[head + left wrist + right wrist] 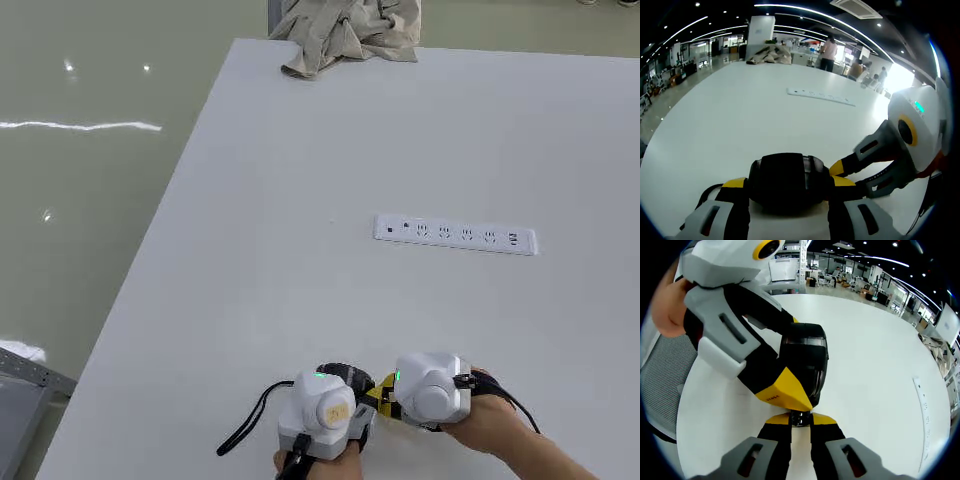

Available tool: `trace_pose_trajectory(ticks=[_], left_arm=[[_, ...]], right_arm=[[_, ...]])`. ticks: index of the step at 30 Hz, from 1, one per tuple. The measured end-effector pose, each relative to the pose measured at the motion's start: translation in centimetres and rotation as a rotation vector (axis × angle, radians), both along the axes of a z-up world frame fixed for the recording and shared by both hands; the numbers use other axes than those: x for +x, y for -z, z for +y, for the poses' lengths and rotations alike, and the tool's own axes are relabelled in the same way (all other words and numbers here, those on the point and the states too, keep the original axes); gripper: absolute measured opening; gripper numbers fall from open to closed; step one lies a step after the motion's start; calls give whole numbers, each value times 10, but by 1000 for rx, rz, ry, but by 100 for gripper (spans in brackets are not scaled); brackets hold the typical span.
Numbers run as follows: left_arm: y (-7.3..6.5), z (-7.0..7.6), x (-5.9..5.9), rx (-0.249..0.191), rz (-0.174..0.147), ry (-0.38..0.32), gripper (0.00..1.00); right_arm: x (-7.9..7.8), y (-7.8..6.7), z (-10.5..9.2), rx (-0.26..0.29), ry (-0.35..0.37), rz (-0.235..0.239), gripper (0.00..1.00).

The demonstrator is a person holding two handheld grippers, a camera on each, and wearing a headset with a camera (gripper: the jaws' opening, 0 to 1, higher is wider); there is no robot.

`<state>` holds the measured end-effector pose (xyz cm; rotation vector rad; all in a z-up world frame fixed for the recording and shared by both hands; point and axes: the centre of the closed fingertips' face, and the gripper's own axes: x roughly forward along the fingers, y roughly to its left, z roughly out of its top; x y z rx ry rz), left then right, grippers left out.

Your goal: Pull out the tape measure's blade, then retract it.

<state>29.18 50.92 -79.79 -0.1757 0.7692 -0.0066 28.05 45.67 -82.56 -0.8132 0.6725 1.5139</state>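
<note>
Black tape measure (787, 177), probably beige cloth (350, 30)

The white bench (300, 200) has a smooth, plain top. A white power strip (456, 235) lies flat toward the right side, about midway between the far and near edges, its length running along them. A crumpled beige cloth (345, 30) sits at the far edge, near the far left corner. Close to the near edge rests a black tape measure (343, 377), with a thin black cord (245, 428) lying just to its left.
</note>
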Motion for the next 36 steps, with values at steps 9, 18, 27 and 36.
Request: trace_pose_trajectory(ticks=[9, 18, 27, 36], left_arm=[[0, 0, 0, 1, 0, 2, 62], [0, -1, 0, 1, 4, 5, 63], [0, -1, 0, -5, 2, 11, 64], [-2, -1, 0, 12, -6, 38, 64]], right_arm=[[0, 0, 0, -7, -3, -12, 13], [0, -1, -1, -17, -4, -28, 14], [1, 1, -1, -22, 12, -33, 15], [2, 1, -1, -30, 33, -31, 16]])
